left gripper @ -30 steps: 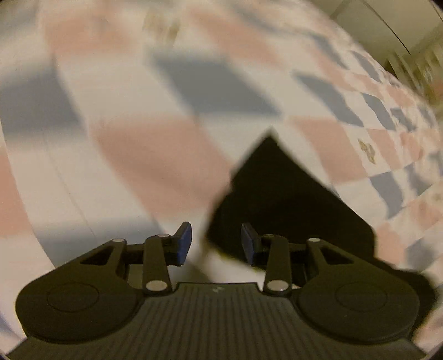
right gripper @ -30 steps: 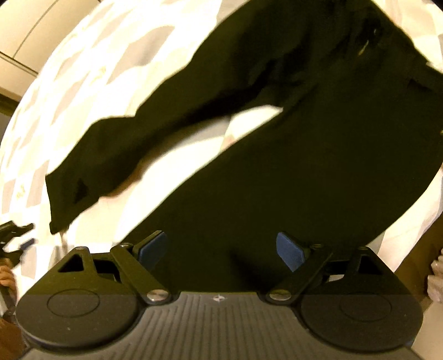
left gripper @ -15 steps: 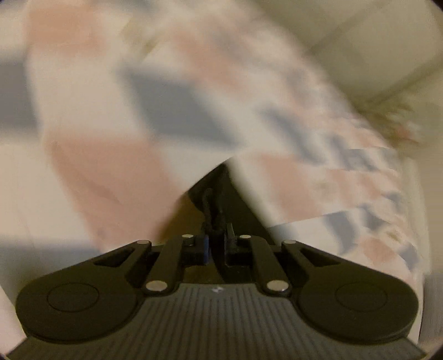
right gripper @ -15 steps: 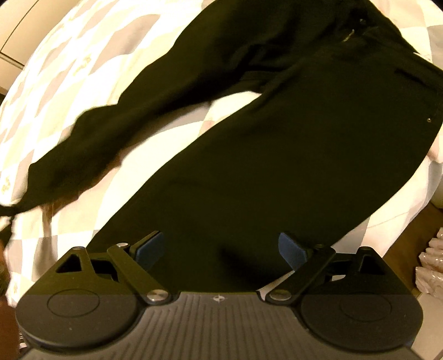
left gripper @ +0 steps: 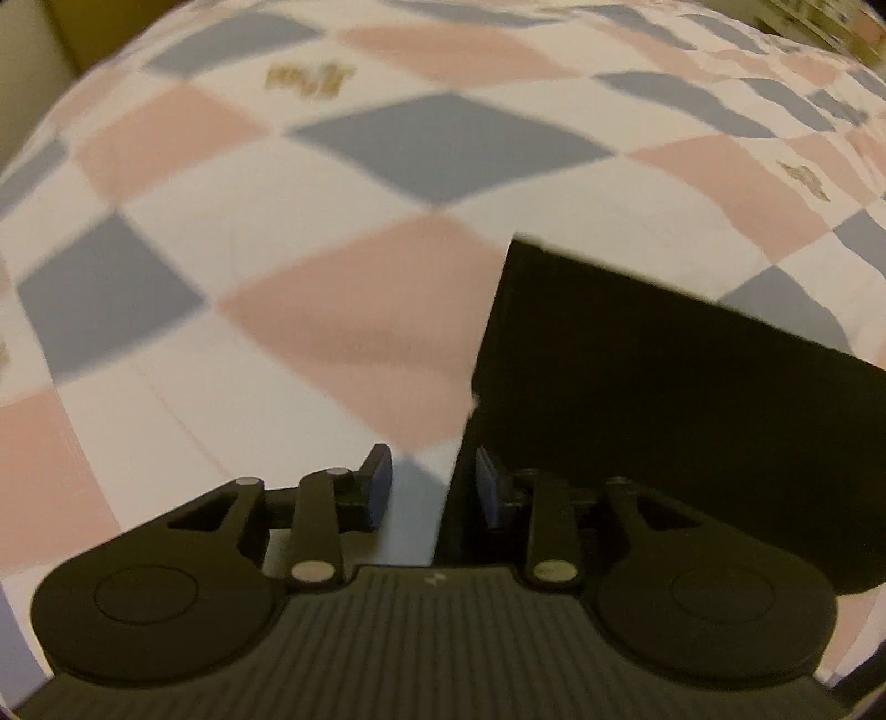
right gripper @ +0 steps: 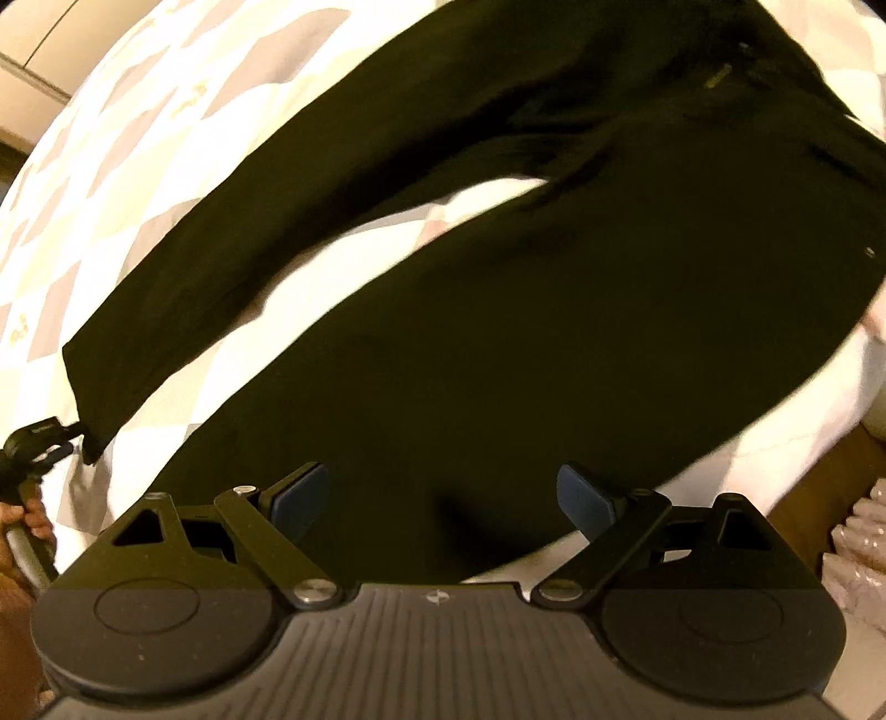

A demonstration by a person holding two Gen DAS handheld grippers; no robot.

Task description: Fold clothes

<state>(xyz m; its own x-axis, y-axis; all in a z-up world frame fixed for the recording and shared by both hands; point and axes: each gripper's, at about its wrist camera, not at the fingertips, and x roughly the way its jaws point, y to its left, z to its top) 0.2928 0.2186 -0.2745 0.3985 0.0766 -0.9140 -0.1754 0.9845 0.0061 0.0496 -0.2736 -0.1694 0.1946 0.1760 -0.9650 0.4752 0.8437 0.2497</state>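
Black trousers [right gripper: 554,332] lie spread on the checkered bed cover, waist at the upper right, both legs running down to the left. My right gripper [right gripper: 443,498] is open and empty, just above the near leg's lower part. In the left wrist view the far leg's hem [left gripper: 664,387] lies flat on the cover. My left gripper [left gripper: 432,487] is open at the hem's corner, with the cloth edge beside its right finger. The left gripper also shows in the right wrist view [right gripper: 33,448] at the hem's tip.
The bed cover [left gripper: 332,194] has pink, blue and white diamonds and spreads around the trousers. The bed's edge and a brown floor [right gripper: 814,498] lie at the right. A pale cupboard [right gripper: 33,33] stands beyond the bed.
My left gripper, shut on the leg's hem and holding it up half a second ago, has opened; the leg now lies flat and straighter. My right gripper stays open over the near leg.
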